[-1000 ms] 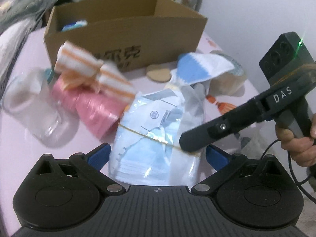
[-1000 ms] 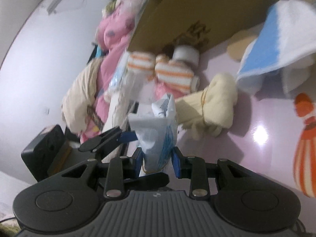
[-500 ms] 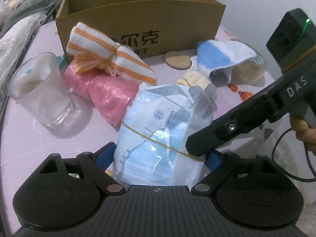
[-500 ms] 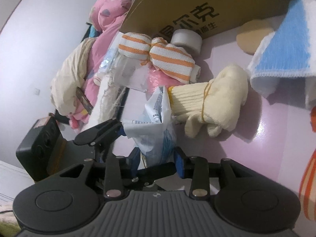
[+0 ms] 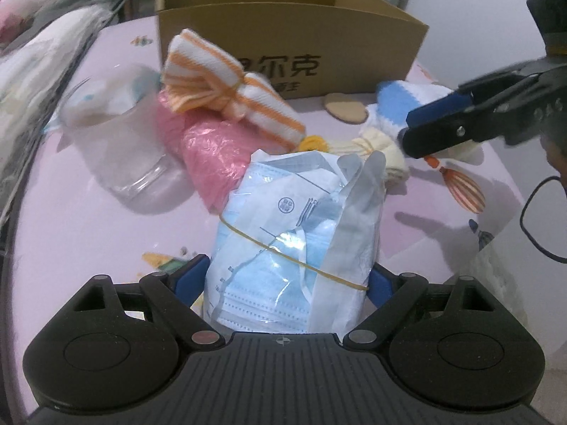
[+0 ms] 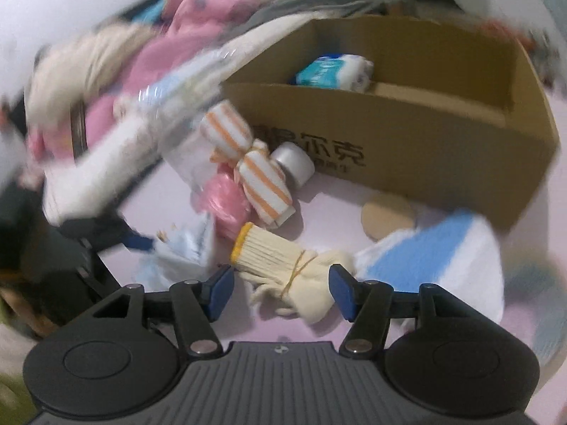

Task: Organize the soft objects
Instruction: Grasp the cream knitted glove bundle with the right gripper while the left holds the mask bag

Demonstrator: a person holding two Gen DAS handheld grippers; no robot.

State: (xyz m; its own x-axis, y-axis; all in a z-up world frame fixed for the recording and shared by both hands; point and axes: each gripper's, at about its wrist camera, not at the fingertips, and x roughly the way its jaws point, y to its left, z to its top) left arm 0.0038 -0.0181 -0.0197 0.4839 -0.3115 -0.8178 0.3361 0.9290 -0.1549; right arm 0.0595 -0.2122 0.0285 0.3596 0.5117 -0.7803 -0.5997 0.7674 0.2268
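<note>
My left gripper (image 5: 287, 279) is shut on a clear bag of blue face masks (image 5: 294, 233) bound with a rubber band, held above the pink table (image 5: 88, 248). My right gripper (image 6: 280, 290) is open and empty, its jaws on either side of a cream glove bundle (image 6: 290, 265). It also shows in the left wrist view (image 5: 439, 127), off to the right of the bag. An orange-striped cloth bundle (image 5: 226, 85) lies on a pink plastic bag (image 5: 212, 148) in front of the open cardboard box (image 5: 354, 46). A blue and white cloth (image 6: 436, 258) lies to the right.
A clear plastic cup (image 5: 117, 134) stands on the left. A tissue pack (image 6: 333, 71) lies inside the box. A white roll (image 6: 294, 163) and a tan pad (image 6: 386, 212) lie by the box front. Piled bedding (image 6: 141, 71) borders the table's left side.
My right gripper let go of the mask bag, opened, and swung away to the glove bundle. My left gripper keeps the bag and has moved nearer the box.
</note>
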